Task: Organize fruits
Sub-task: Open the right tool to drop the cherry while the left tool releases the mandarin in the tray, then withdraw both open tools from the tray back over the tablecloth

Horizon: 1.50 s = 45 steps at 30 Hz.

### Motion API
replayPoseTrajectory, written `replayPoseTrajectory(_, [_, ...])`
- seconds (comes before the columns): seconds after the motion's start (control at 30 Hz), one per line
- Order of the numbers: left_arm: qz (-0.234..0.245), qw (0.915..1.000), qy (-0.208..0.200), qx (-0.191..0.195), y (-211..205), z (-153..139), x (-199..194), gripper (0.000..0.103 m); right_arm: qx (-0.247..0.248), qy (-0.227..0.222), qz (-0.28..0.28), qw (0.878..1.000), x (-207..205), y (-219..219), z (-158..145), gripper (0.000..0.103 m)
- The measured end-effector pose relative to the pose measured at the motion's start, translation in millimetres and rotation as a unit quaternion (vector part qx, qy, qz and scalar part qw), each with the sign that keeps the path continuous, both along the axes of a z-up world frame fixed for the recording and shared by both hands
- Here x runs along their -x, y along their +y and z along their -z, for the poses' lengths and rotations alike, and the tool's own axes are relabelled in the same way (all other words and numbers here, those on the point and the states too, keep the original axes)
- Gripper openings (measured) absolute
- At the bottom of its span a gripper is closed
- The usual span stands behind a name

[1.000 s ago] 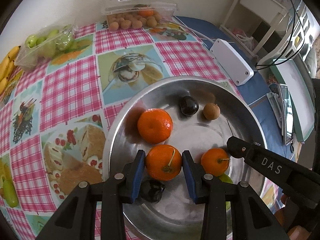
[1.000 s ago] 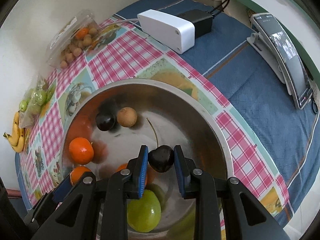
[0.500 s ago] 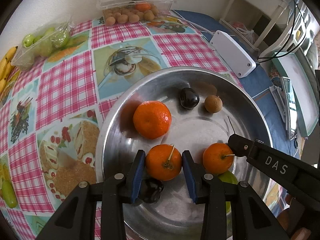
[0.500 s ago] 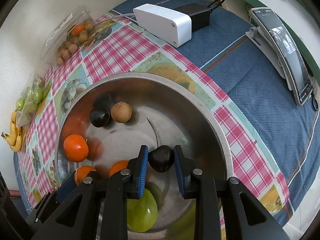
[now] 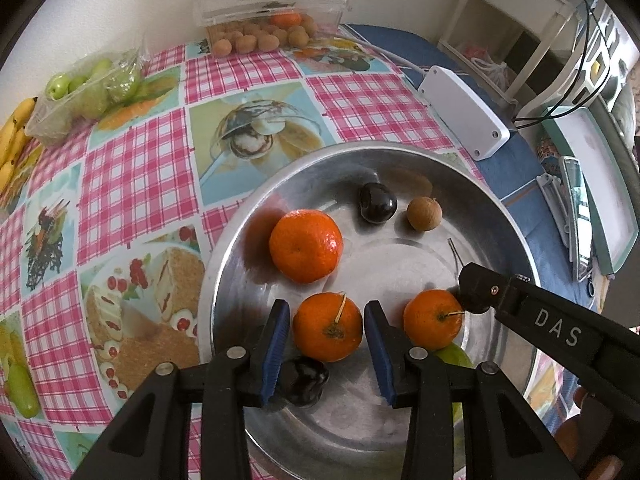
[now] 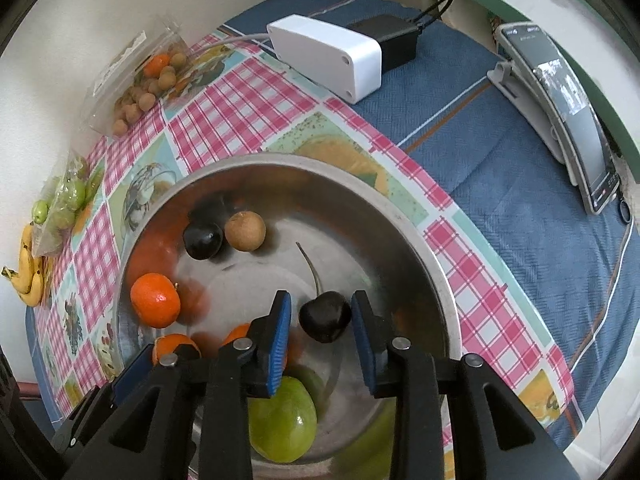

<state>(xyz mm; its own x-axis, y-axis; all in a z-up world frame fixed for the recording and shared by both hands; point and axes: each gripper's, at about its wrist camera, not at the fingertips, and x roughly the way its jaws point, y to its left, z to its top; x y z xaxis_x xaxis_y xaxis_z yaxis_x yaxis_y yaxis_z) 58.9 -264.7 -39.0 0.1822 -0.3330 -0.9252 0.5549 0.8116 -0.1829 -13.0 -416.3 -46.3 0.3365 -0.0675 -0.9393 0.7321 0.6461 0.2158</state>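
Note:
A steel bowl (image 5: 400, 156) (image 6: 424, 248) holds three tangerines, dark cherries, a brown longan (image 5: 424, 213) and a green fruit (image 6: 282, 420). My left gripper (image 5: 326, 328) is shut on a stemmed tangerine (image 5: 327, 327) and holds it over the bowl. A dark cherry (image 5: 304, 380) lies below it. My right gripper (image 6: 322, 322) has its jaws slightly apart around a stemmed dark cherry (image 6: 325, 316), with small gaps on both sides. The right gripper's arm shows in the left wrist view (image 5: 540, 320), beside another tangerine (image 5: 432, 319).
On the checked tablecloth (image 5: 140, 168) stand a clear box of longans (image 5: 264, 20), a bag of green fruit (image 5: 88, 88) and bananas (image 5: 16, 136). A white box (image 6: 324, 56), black adapter and a phone on a stand (image 6: 568, 112) lie on the blue cloth at right.
My left gripper has risen and drawn back with the tangerine. My right gripper's jaws have opened a little around the cherry, which sits lower in the bowl.

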Motion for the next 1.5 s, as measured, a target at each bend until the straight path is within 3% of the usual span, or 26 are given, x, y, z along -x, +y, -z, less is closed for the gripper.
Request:
replayPoseTrajectory(0.47, [-0.021, 0.9995, -0.020, 0.012, 15.3, -20.9, -9.9, 0.048, 0.017, -0.014, -0.002, 1.000, 5.5, -0.2, -14.5, 0.034])
replayPoseTrajectory(0.5, [-0.025, 0.9994, -0.023, 0.009, 16.5, -21.1, -11.7, 0.049, 0.016, -0.014, -0.003, 1.000, 5.7, -0.2, -14.3, 0.036])
replayPoseTrajectory(0.6, [-0.042, 0.9988, -0.027, 0.003, 23.1, -22.1, -17.0, 0.059, 0.017, -0.012, -0.008, 1.000, 2.5, 1.3, -12.8, 0.054])
replayPoseTrajectory(0.7, [-0.054, 0.9981, -0.030, -0.003, 27.7, -22.3, -21.4, 0.062, 0.017, -0.012, -0.013, 1.000, 0.4, 3.0, -12.4, 0.055])
replayPoseTrajectory(1.1, [-0.086, 0.9951, -0.043, -0.021, 40.7, -19.5, -31.3, 0.080, 0.017, -0.007, -0.032, 0.999, -3.6, 4.5, -9.8, 0.077])
replayPoseTrajectory(1.17, [-0.091, 0.9946, -0.044, -0.023, 42.1, -18.2, -32.9, 0.087, 0.017, -0.006, -0.035, 0.999, -4.5, 5.4, -9.0, 0.079])
replayPoseTrajectory(1.23, [-0.095, 0.9942, -0.044, -0.024, 44.0, -17.4, -34.3, 0.088, 0.016, -0.006, -0.037, 0.999, -5.2, 5.5, -8.5, 0.087])
replayPoseTrajectory(1.33, [-0.101, 0.9936, -0.043, -0.026, 45.6, -16.4, -35.6, 0.089, 0.016, -0.007, -0.039, 0.999, -5.4, 5.7, -8.4, 0.087])
replayPoseTrajectory(1.5, [-0.113, 0.9920, -0.044, -0.033, 49.3, -12.7, -38.3, 0.102, 0.017, -0.005, -0.041, 0.999, -6.2, 5.7, -7.1, 0.090])
